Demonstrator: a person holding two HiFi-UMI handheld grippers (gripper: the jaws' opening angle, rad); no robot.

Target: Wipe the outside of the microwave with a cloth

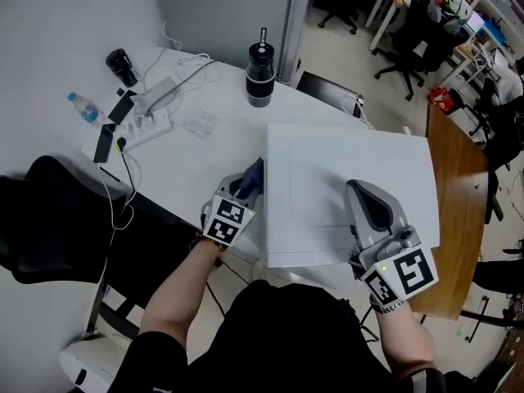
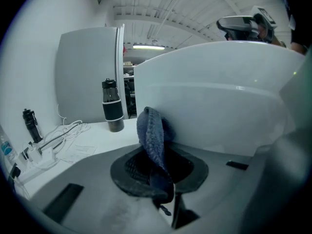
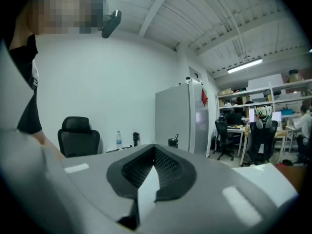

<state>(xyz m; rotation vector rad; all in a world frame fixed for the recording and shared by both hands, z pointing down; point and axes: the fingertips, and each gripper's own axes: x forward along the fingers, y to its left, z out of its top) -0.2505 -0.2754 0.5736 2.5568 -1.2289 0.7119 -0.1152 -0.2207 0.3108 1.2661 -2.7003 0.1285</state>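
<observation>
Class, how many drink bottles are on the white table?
3: a clear water bottle at the table's left edge, a small black bottle beyond it, a tall black flask beyond the microwave. Others may be hidden behind it.

The cloth (image 2: 151, 135) looks nubby knit, the microwave (image 1: 327, 178) smooth matt, the table (image 1: 458, 211) wooden.

This is an open-plan office. Swivel chairs (image 1: 407, 43) stand at rows of workstations beyond the white desk (image 1: 192, 166), whose far left corner carries a power strip (image 1: 149, 126) with cables. Stocked shelving (image 3: 265, 89) and strip lights (image 3: 244, 65) run under a bare ceiling.
</observation>
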